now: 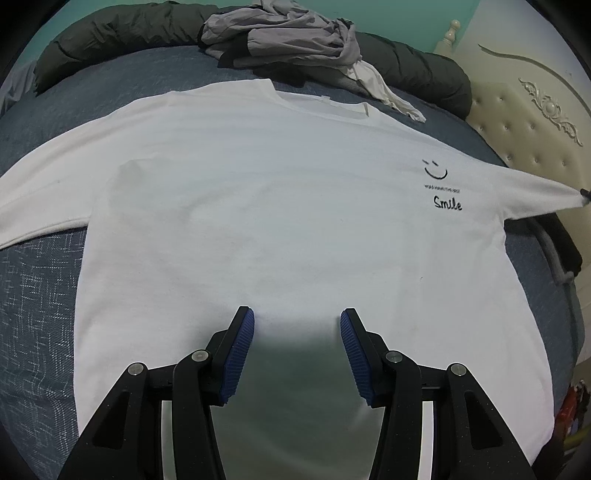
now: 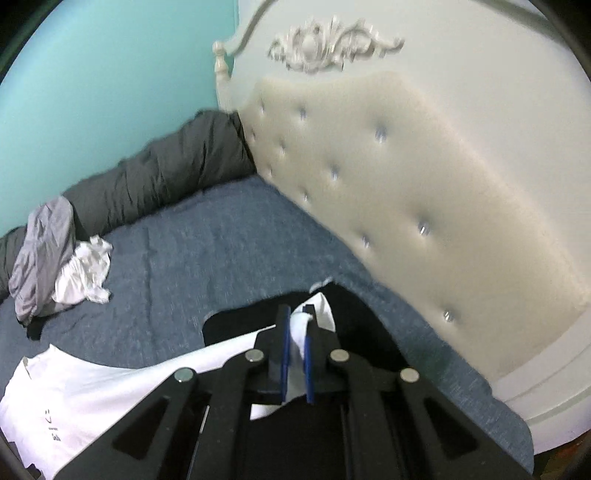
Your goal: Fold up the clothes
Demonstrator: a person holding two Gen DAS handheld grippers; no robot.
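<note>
We had the bed with its blue woven cover (image 1: 44, 295) under everything, its cream tufted headboard (image 2: 406, 192) on the right side and a dark grey padded quilt (image 1: 110, 33) rolled along the far edge. On the cover lay the white long-sleeved shirt printed with a smile face (image 1: 258, 206), spread flat and face up, collar toward the quilt, both sleeves stretched outward. We judged the task to be near its start: the shirt was laid out and no fold showed in it yet. Beyond the collar sat a heap of crumpled grey and white clothes (image 1: 288, 40), seemingly left for later. No basket or box was in sight, so nothing sat in a container. Our left claw (image 1: 297, 325) hovered wide over the lower middle of the shirt, gripping nothing. Our right claw (image 2: 297, 332) was pinched narrow on the white sleeve cuff (image 2: 300, 325), above a black garment (image 2: 354, 317) near the headboard.
</note>
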